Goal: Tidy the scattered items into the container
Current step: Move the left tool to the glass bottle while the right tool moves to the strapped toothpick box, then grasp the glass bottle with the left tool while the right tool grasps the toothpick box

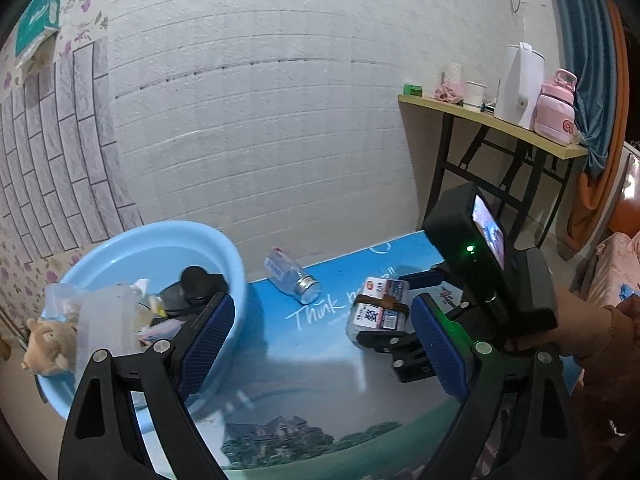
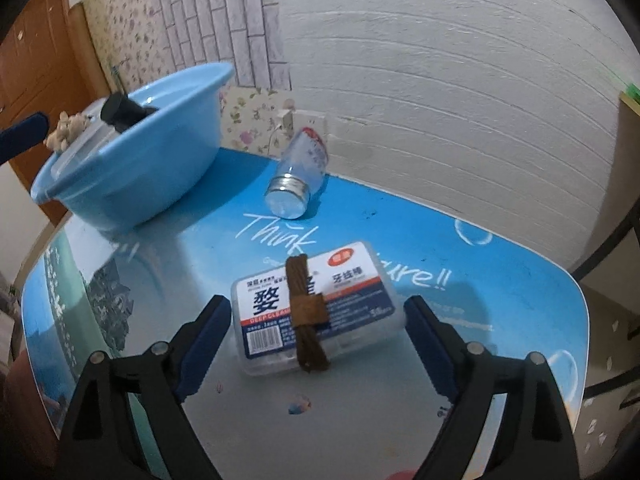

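Note:
A light blue basin (image 1: 224, 252) (image 2: 132, 176) stands at the table's left and holds a plush toy (image 1: 48, 340), a clear container and a black item (image 1: 198, 280). A clear floss-pick box (image 2: 316, 304) (image 1: 378, 308) with a brown band lies flat on the table. My right gripper (image 2: 318, 320) is open, one finger on each side of the box, not closed on it. A clear jar with a metal lid (image 2: 298, 180) (image 1: 294, 276) lies on its side behind it. My left gripper (image 1: 322, 336) is open and empty beside the basin.
The table (image 2: 500, 280) has a glossy blue printed top and stands against a white wall. A wall socket with a plug (image 2: 286, 120) is behind the jar. A yellow side table (image 1: 492, 120) at the right carries a kettle, cups and a pink bottle.

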Demonstrator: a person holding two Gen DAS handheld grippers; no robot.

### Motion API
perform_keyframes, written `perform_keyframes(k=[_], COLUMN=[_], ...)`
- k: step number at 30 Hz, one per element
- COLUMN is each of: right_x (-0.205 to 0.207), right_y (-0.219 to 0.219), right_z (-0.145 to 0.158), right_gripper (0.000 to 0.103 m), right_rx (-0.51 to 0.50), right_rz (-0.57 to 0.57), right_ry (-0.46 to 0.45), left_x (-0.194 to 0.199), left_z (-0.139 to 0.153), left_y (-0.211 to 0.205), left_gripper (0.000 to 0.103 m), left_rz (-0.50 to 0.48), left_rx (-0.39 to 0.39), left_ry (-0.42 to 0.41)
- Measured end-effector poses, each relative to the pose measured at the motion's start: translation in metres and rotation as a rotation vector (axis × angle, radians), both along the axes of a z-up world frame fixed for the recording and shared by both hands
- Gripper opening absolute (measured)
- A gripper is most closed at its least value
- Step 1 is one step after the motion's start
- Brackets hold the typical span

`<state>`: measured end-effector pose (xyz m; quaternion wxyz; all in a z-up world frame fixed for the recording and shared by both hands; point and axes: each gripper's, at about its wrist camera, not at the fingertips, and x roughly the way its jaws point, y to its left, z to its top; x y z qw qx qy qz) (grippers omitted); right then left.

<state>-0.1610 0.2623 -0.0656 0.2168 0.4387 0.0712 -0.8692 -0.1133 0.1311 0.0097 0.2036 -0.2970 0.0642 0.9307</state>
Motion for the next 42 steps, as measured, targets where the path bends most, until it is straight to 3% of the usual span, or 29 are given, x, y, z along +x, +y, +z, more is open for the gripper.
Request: perform_keyframes(k=[5, 10, 19, 26, 29, 33, 38, 39, 41, 42], right_x=[-0.003, 0.005, 0.001, 0.000, 0.004, 0.010, 0.009, 0.010, 0.009, 0.009], right_y=[0.012, 0.033, 0.095, 0.110, 0.117, 0.117, 0.120, 0.120, 0.120, 0.120], right_z=[0.000, 0.005, 0.005, 0.000, -0.002, 0.000, -0.002, -0.002, -0.002, -0.002], right_gripper=[0.086, 0.086, 0.086, 0.086, 0.087, 0.087, 0.087, 0.087, 0.087, 0.087], right_rx=[-0.067, -0.064, -0.045, -0.076, -0.097, -0.112, -0.112, -0.113, -0.113, -0.113], right_rz=[-0.019, -0.087, -0.274, -0.304, -0.307, -0.298, -0.301, -0.301, -0.302, -0.304], right_ry=[-0.021, 0.011, 0.026, 0.020, 0.011, 0.013, -0.003, -0.004, -0.004, -0.006], left_x=[-0.011, -0.033, -0.086, -0.126, -0.139, -0.160, -0.174, -0.174, -0.171, -0.169], left_z=[-0.012, -0.032, -0.068, -0.095, -0.103, -0.113, -0.121, -0.121, -0.118, -0.116], left_y=[0.016, 0.037, 0.064, 0.062, 0.065, 0.068, 0.066, 0.066, 0.068, 0.068], left_gripper=[0.090, 0.090, 0.090, 0.090, 0.090, 0.090, 0.091, 0.089, 0.063, 0.039], left_rz=[0.046, 0.074, 0.288, 0.487, 0.503, 0.514, 0.484, 0.465, 0.421, 0.397], left_rx=[0.022, 0.032, -0.007, -0.059, -0.113, -0.127, -0.077, -0.071, -0.077, -0.078], left_ry=[-0.049, -0.112, -0.203, -0.247, -0.258, -0.314, -0.350, -0.349, -0.323, -0.311])
